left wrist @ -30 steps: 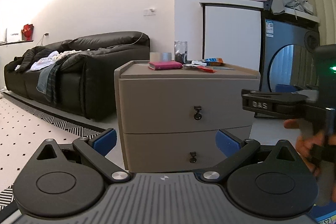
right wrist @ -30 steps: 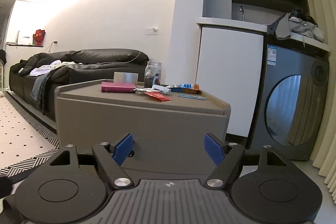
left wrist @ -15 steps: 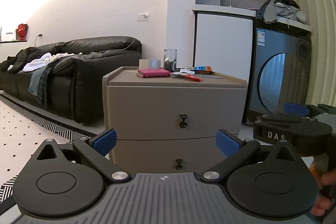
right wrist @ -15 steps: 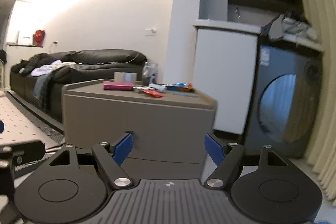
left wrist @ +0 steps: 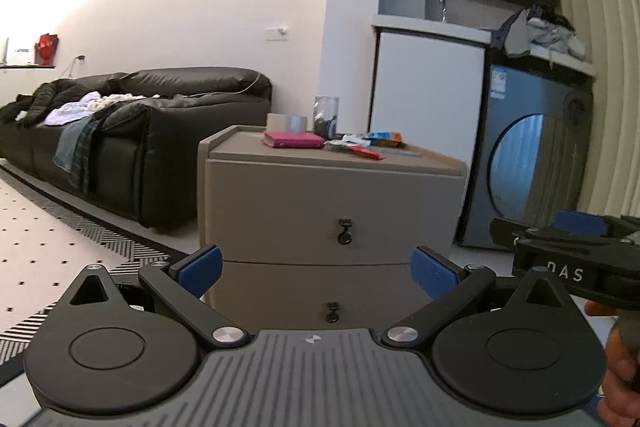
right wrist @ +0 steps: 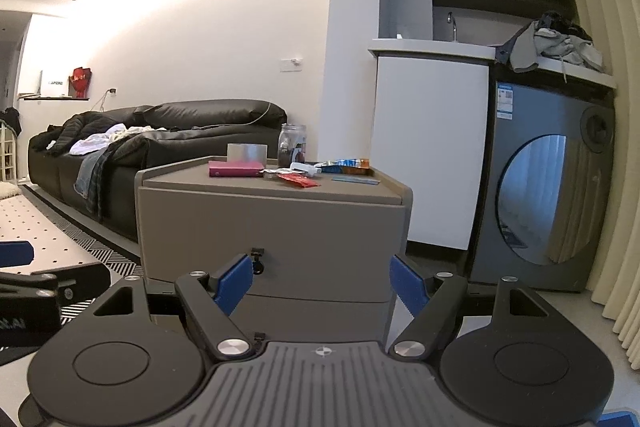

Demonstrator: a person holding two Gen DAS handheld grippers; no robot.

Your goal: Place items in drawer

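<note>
Both grippers are hanging spread apart and empty before the grey cabinet (left wrist: 332,203). The left gripper (left wrist: 316,267) is facing its two closed drawers, upper drawer (left wrist: 344,223) and lower drawer (left wrist: 320,295). The right gripper (right wrist: 322,277) is facing the cabinet too. A pink book (right wrist: 235,169), red packet (right wrist: 298,181), jar (right wrist: 293,145) and tape roll (right wrist: 247,151) are lying on the cabinet's top.

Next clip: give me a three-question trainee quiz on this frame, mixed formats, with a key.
1. True or false: the top drawer of the nightstand is open.
2. Multiple choice: the pink book lies A) on the nightstand top, B) on the sofa, C) in the left gripper.
3. Fill in: both the left gripper and the right gripper are ____ and empty.

Key: 1 false; 2 A; 3 open.
</note>
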